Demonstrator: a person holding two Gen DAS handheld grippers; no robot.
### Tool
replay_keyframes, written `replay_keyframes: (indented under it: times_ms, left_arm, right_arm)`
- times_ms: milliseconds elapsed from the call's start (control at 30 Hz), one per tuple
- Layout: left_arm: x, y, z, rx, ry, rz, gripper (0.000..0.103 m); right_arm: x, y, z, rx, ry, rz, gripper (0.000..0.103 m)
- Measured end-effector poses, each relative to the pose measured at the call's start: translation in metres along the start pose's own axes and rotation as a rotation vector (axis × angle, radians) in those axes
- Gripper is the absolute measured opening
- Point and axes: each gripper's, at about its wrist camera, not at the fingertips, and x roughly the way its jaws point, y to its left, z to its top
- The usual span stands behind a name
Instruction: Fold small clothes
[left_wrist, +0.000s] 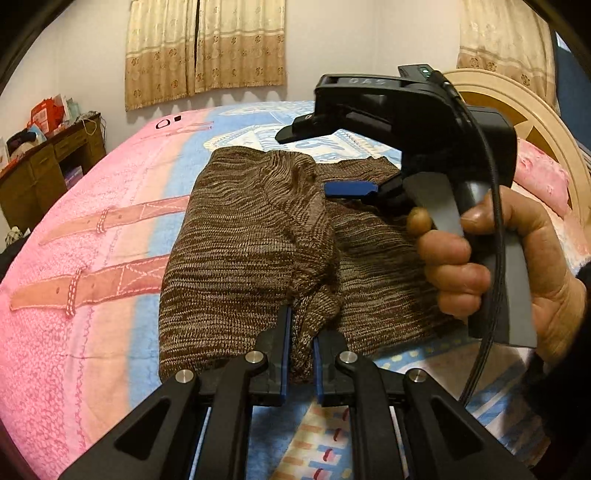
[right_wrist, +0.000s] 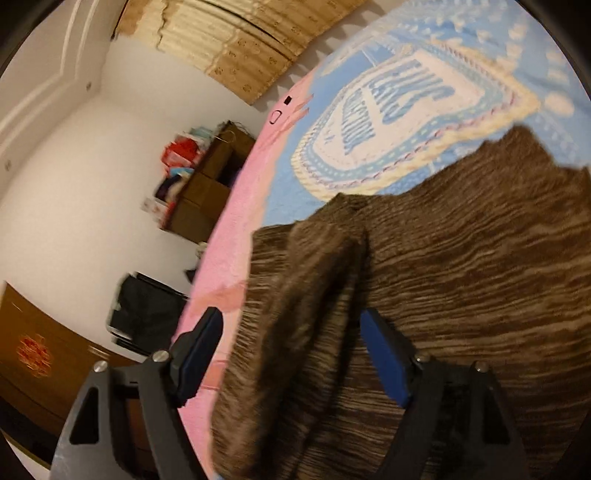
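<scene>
A brown knitted garment (left_wrist: 251, 240) lies on the bed, one part folded over the rest. My left gripper (left_wrist: 301, 328) is shut on a bunched edge of the garment at its near side. My right gripper (left_wrist: 351, 186), held in a hand, hovers over the garment's far right part with its jaws wide apart. In the right wrist view the open right gripper (right_wrist: 291, 350) straddles a raised fold of the brown garment (right_wrist: 443, 295) without pinching it.
The bed has a pink and blue patterned blanket (left_wrist: 92, 258). A wooden headboard (left_wrist: 517, 110) and a pink pillow (left_wrist: 539, 177) are at the right. A cluttered wooden desk (left_wrist: 48, 162) stands at the left wall, curtains (left_wrist: 203, 48) behind.
</scene>
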Motion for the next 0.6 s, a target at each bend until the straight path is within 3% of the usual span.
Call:
replay_keyframes:
  times_ms: [67, 133, 200, 300, 600]
  left_arm:
    - [0.002, 0.001, 0.000, -0.005, 0.005, -0.004, 0.009]
    - [0.004, 0.002, 0.002, -0.004, 0.005, -0.005, 0.009]
    - [0.005, 0.004, 0.004, -0.006, 0.007, -0.007, 0.009]
    - [0.008, 0.009, 0.011, -0.023, 0.011, -0.015, 0.009]
    - [-0.001, -0.017, 0.035, 0.018, -0.027, -0.062, 0.009]
  right_arm:
    - [0.005, 0.004, 0.000, -0.008, 0.001, -0.037, 0.081]
    - [0.011, 0.011, 0.001, -0.046, 0.007, -0.058, 0.073]
    - [0.019, 0.015, -0.001, -0.089, 0.047, -0.092, 0.020]
    - [0.026, 0.025, -0.001, -0.155, 0.055, -0.171, 0.017]
    - [-0.007, 0.057, 0.013, -0.353, -0.005, -0.221, 0.013]
